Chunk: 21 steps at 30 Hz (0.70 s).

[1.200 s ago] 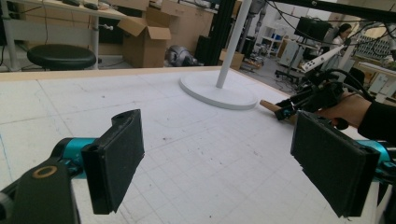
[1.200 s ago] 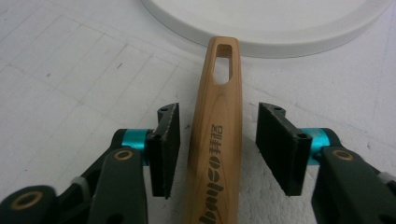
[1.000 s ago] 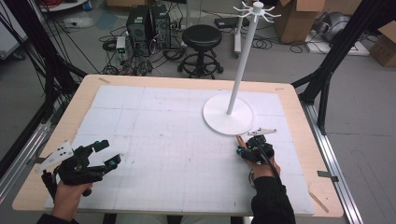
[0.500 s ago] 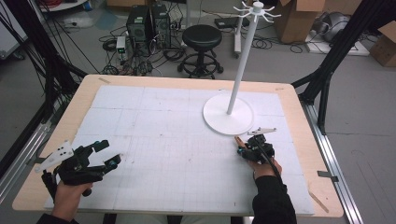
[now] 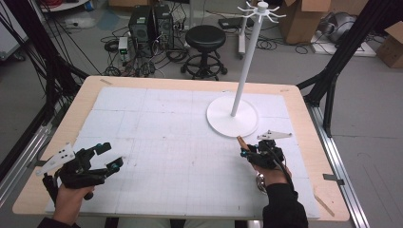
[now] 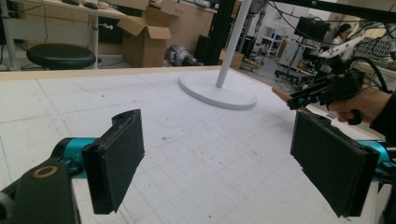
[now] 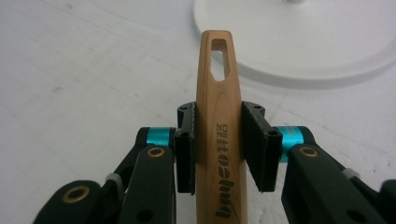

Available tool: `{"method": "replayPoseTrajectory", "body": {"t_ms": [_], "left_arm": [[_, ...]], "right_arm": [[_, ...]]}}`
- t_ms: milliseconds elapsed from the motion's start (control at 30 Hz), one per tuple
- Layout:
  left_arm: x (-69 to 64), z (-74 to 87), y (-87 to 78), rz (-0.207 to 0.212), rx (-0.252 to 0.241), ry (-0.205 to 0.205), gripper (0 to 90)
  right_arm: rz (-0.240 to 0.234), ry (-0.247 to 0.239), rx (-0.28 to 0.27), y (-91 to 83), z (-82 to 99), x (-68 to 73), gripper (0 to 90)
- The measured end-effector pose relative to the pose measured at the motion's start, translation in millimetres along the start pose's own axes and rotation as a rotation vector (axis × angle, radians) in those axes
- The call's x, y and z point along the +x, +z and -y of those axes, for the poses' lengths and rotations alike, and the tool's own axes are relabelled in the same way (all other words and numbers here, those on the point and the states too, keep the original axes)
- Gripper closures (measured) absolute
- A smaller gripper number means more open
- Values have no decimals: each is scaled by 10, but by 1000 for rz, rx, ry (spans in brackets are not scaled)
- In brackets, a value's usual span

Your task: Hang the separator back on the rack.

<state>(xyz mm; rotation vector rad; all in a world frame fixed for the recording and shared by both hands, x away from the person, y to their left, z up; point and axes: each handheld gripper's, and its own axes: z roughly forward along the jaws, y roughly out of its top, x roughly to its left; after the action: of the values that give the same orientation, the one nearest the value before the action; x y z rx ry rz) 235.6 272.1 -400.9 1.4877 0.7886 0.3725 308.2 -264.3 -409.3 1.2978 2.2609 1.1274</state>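
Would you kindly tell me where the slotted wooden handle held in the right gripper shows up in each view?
High view: the slotted wooden handle pokes out of the right gripper, lower right of centre.
Left gripper view: its tip shows at the right, mid-height.
Right gripper view: centre, upright between the jaws.
Shared landmark: the round white stand base just beyond it.

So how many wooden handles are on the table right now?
1: a wooden handle, clamped in the right gripper, just in front of the white stand base.
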Motion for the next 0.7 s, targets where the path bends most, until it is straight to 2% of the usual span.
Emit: {"method": "replayPoseTrajectory", "body": {"t_ms": [100, 367, 400, 467, 633, 700], "left_arm": [[-2, -2, -3, -1, -3, -3, 178], [-4, -9, -10, -2, -11, -4, 178], [-4, -9, -10, -2, -11, -4, 178], [-4, -13, -13, -1, -12, 0, 179], [-31, -45, -26, -6, -29, -3, 179], [-51, -71, -31, 6, -44, -8, 178]], "right_arm": [[-43, 3, -50, -85, -11, 47, 672], [-141, -39, -160, -282, -104, 245, 673], [-141, -39, -160, -282, -104, 245, 673], [-183, -51, -213, -350, -162, 316, 673], [-265, -78, -277, -401, -231, 450, 673], [-306, -86, -307, -402, -256, 517, 673]]}}
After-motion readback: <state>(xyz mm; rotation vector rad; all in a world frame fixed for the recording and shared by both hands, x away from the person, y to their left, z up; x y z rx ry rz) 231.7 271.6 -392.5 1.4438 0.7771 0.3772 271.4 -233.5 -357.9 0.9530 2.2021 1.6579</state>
